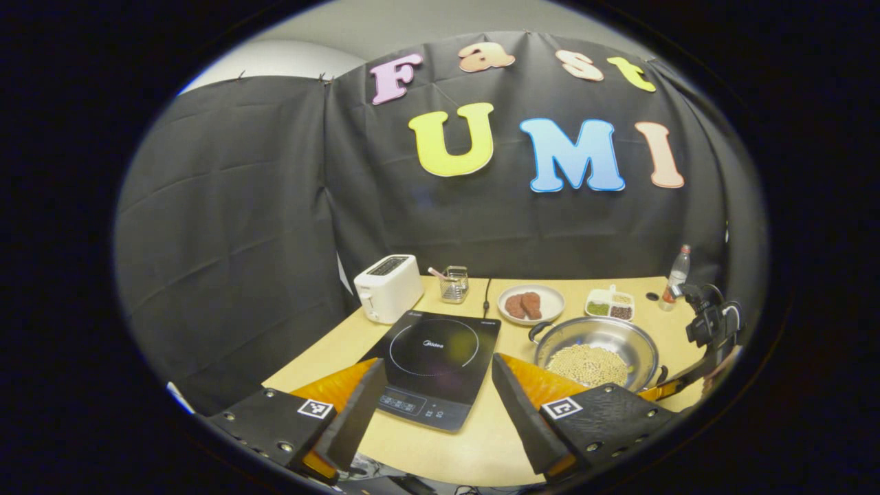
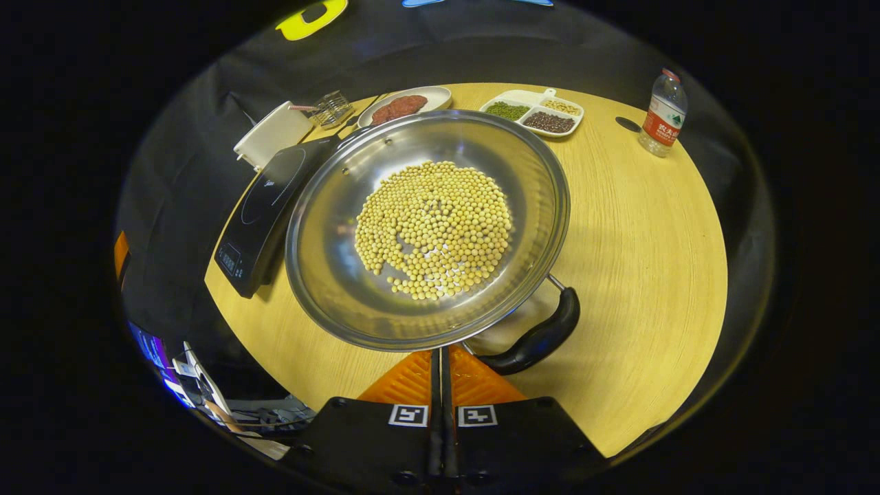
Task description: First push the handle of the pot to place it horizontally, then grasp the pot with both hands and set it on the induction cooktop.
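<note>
A steel pot [image 2: 344, 275] with soybeans [image 2: 436, 227] on its bottom stands on the wooden table, right of the black induction cooktop [image 2: 265, 199]. Its black handle [image 2: 543, 337] points toward me, slanted to the right. My right gripper [image 2: 443, 361] is shut, with its tips at the pot's rim just left of the handle's base. In the left gripper view, my left gripper [image 1: 440, 364] hangs open above the near edge of the cooktop [image 1: 440, 344], left of the pot [image 1: 619, 333]. The right gripper [image 1: 663, 390] reaches in at the pot's right side.
Along the table's back stand a white toaster [image 1: 387, 287], a wire holder [image 1: 454, 284], a plate of meat [image 1: 531, 304], a divided dish of beans [image 1: 610, 304] and a water bottle [image 2: 662, 112]. Bare tabletop [image 2: 646, 261] lies right of the pot.
</note>
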